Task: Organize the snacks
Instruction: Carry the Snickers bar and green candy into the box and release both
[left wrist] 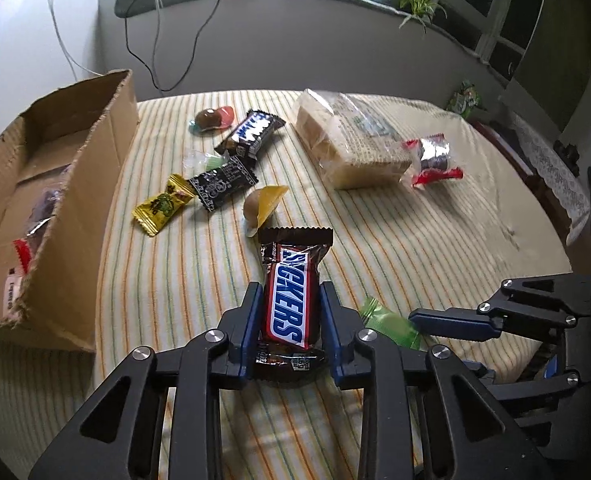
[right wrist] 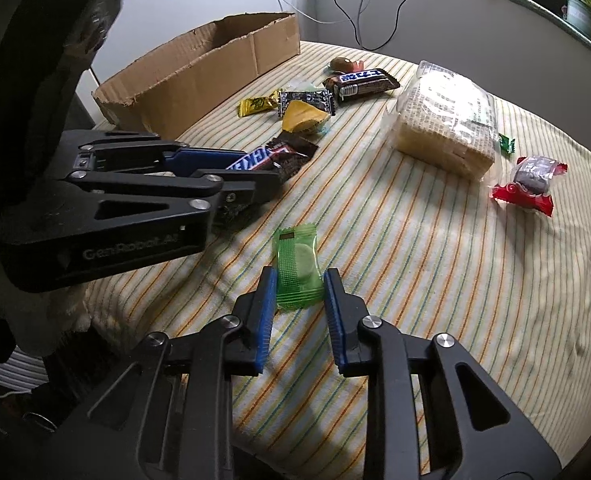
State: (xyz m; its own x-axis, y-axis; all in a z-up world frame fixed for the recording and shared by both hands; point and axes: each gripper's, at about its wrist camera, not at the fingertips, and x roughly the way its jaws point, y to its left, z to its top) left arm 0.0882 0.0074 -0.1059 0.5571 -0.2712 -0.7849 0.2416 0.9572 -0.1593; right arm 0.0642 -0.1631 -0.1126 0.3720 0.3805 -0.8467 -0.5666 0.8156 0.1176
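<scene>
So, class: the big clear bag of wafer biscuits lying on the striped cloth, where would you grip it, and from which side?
Grip the bag of wafer biscuits across its narrower width at the near end, coming from above and from the front. It lies flat as a long block, and its near end faces open tablecloth, while the red-wrapped candy sits to its right.

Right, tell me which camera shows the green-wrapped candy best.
The right wrist view: the green-wrapped candy lies nearly whole between the right gripper pads on the striped cloth. The left wrist view shows only part of it, behind the left gripper holding the Snickers bar.
</scene>
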